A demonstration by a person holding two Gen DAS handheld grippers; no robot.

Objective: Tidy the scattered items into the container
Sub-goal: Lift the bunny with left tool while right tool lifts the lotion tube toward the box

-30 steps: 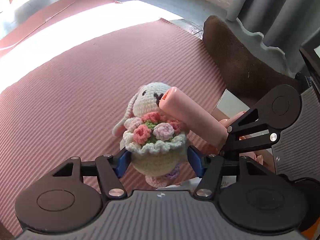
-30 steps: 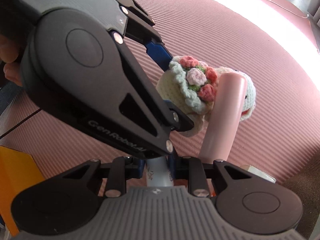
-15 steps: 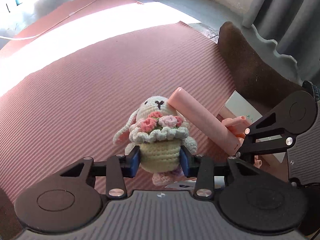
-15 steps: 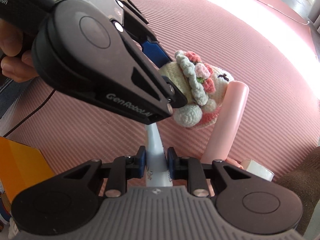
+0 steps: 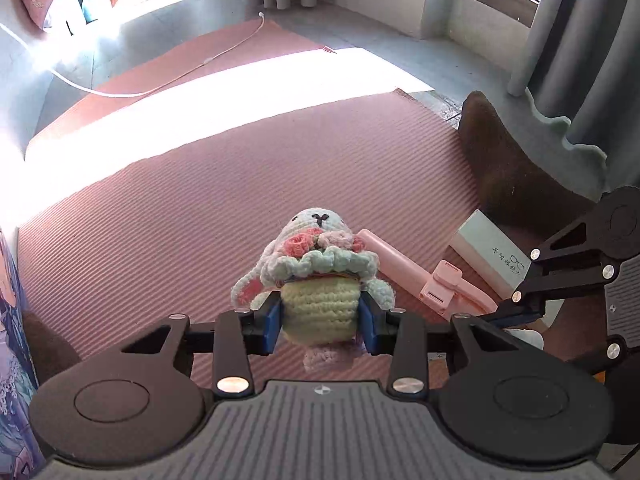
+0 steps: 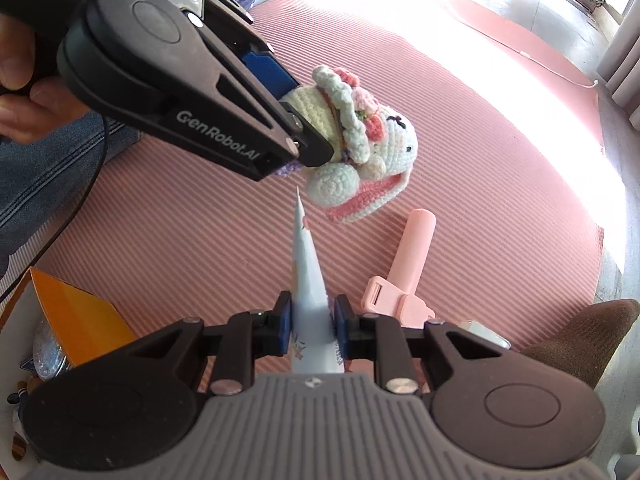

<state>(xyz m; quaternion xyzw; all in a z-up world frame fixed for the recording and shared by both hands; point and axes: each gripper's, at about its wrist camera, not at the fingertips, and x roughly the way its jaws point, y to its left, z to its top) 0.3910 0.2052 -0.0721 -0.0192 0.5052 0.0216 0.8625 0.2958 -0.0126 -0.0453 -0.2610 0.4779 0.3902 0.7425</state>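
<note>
Left wrist: left gripper (image 5: 320,322) clamped on bunny (image 5: 318,280) by its cream basket body, blue pads (image 5: 273,322) pressed into both sides after closing in on it just now. Bunny lifted clear of mat (image 5: 200,208), head tipped away from camera, flowers at the rim. Pink holder (image 5: 424,276) lying on mat just behind bunny. White box (image 5: 490,256) beside holder, near brown cushion (image 5: 516,176). Right gripper's black linkage at right edge.

Right wrist: right gripper (image 6: 314,326) gripping white tube (image 6: 310,304) narrowly at its wide end, flat sealed tip pointing up toward bunny (image 6: 360,148), not touching it. Left gripper (image 6: 298,120) reaching in from upper left, bunny hanging sideways in its pads above mat (image 6: 180,240). Hand (image 6: 20,68) on that gripper's handle at left edge. Holder (image 6: 404,268) flat on mat, right of tube. Orange-lined container (image 6: 76,312) at lower left, small items inside, well apart from bunny.
</note>
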